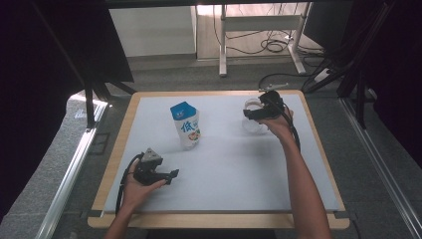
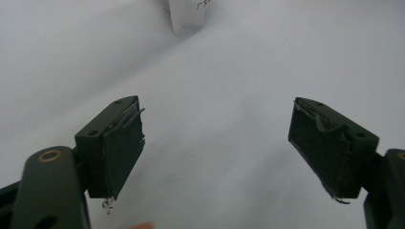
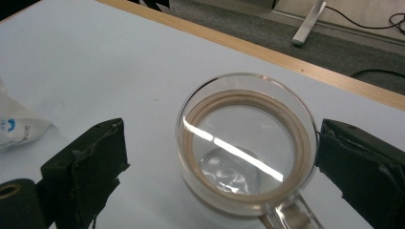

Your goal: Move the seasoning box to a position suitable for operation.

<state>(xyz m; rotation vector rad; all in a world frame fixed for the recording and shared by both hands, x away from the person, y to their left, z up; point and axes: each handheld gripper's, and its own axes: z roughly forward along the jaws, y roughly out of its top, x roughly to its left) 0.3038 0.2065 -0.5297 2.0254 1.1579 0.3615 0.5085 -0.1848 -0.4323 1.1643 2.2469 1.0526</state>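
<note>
Right gripper straddling the glass mug, fingers wide, nothing held yet.

The right gripper [image 1: 257,113] hangs over the glass mug [image 3: 247,145] at the far right of the worktop [image 1: 239,169]; seen along its own fingers [image 3: 86,171], the mug's round rim sits between them, close against the right-hand pad and with a clear gap to the left-hand one, so a squeeze would likely meet one side first and nudge the mug across; its handle [image 3: 291,218] points back toward the hand, and the mug stands upright and looks empty; the left gripper [image 1: 170,175] rests near the front left, fingers spread wide over bare surface, well apart from the mug; the milk pouch [image 1: 186,124] stands upright between the two, nearer the left gripper, and blocks neither.
</note>
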